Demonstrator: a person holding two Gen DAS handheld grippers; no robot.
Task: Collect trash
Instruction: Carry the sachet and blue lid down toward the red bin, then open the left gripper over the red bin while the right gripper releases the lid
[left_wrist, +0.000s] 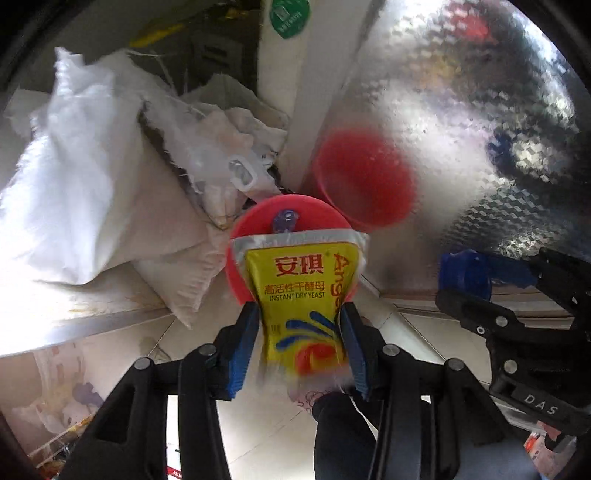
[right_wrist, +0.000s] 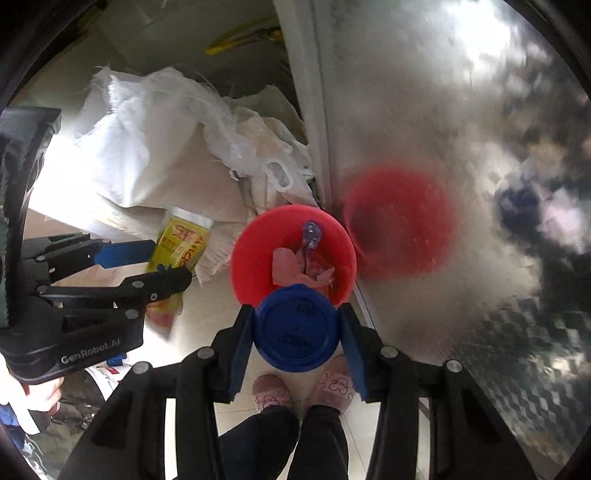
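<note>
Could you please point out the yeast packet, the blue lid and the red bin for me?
yeast packet (left_wrist: 301, 291): left wrist view, its yellow printed face.
blue lid (right_wrist: 295, 328): right wrist view, middle of its flat face.
red bin (right_wrist: 251, 243): right wrist view, bare inner wall, left side.

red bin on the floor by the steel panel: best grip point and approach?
Take the red bin by its rim, from straight above: one finger inside the wall, one outside. It stands upright with its mouth open upward, and is far too wide to span. Use the left arc; the shiny panel hugs its right side, and scraps fill the middle.
</note>
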